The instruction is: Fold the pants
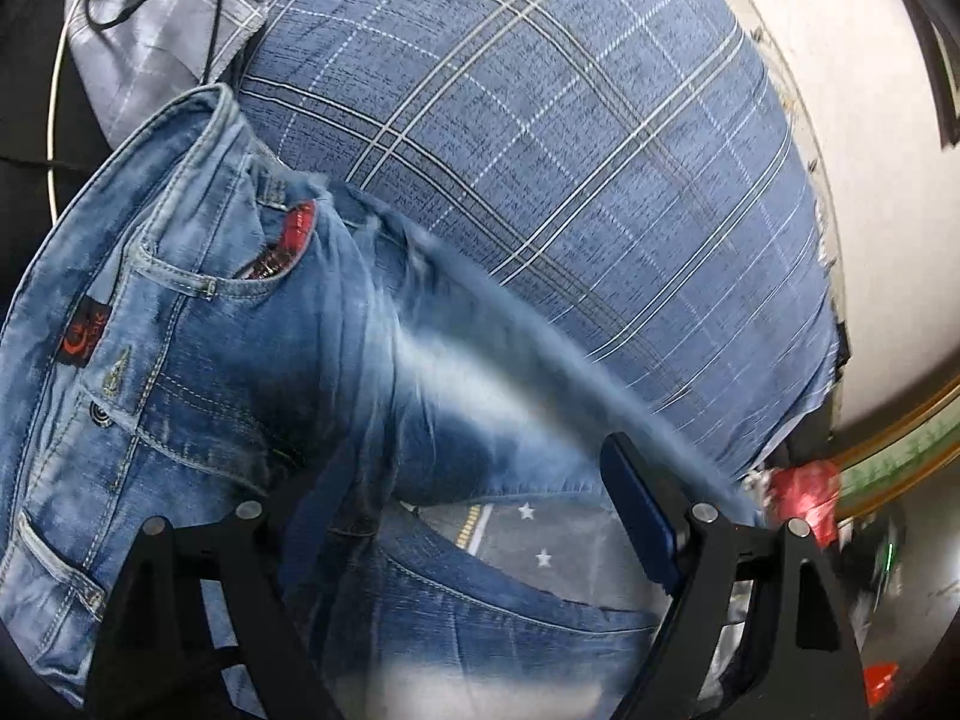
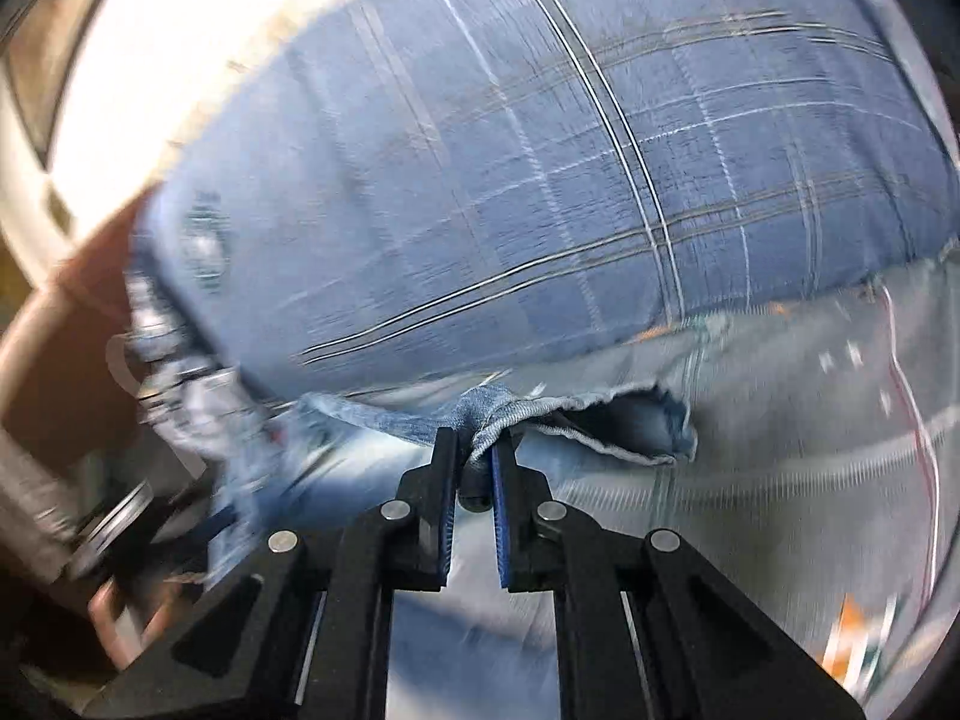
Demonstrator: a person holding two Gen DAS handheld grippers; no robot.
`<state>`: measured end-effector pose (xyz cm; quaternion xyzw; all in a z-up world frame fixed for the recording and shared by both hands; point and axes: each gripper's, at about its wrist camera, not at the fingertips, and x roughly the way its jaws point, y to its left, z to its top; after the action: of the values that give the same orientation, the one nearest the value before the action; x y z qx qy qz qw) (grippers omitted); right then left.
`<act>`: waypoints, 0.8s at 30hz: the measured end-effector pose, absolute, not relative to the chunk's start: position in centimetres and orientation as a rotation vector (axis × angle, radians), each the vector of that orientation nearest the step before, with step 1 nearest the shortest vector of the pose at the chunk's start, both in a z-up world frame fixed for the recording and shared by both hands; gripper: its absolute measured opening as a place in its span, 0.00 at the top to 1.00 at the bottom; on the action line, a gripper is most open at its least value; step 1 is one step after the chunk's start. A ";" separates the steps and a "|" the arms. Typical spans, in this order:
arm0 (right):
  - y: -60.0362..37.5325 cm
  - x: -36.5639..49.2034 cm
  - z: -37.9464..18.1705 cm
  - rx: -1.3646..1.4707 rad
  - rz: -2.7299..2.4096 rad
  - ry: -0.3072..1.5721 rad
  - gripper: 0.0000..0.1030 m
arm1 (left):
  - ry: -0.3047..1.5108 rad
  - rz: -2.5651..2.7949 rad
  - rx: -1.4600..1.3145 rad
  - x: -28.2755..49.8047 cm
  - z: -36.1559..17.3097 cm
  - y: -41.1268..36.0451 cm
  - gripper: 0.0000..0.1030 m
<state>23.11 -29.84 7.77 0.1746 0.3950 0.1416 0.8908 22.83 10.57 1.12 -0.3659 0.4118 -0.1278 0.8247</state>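
Observation:
Faded blue jeans point(image 1: 252, 348) lie on a blue plaid bedspread point(image 1: 540, 150), waistband toward the upper left in the left wrist view. One leg streaks blurred toward the lower right. My left gripper point(image 1: 456, 516) is open, its jaws wide apart over the jeans' upper legs, and holds nothing. In the right wrist view my right gripper point(image 2: 477, 450) is shut on the bunched hem of a jeans leg point(image 2: 540, 414) and holds it above the bedspread point(image 2: 540, 180). The view is motion-blurred.
A grey plaid pillow point(image 1: 150, 42) with black cables lies at the upper left. A grey star-print sheet point(image 1: 534, 534) shows under the jeans. A white wall point(image 1: 870, 150) borders the bed. A red object point(image 1: 807, 498) sits at the right edge.

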 end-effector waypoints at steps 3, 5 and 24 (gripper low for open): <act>-30.9 16.9 6.7 0.417 0.333 0.822 0.92 | 0.867 -0.274 -0.809 22.5 1.5 11.2 0.16; -32.6 14.6 4.4 0.472 0.320 0.861 0.92 | 0.869 -0.282 -0.822 22.3 1.6 11.2 0.16; -31.0 13.7 -1.7 0.365 0.233 0.946 0.92 | 1.209 -0.115 -0.629 33.5 -2.7 2.3 0.49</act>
<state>13.67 -31.02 -1.65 0.1745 0.4520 0.1115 0.8676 33.52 2.34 -2.65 -0.2905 0.5585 -0.0529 0.7752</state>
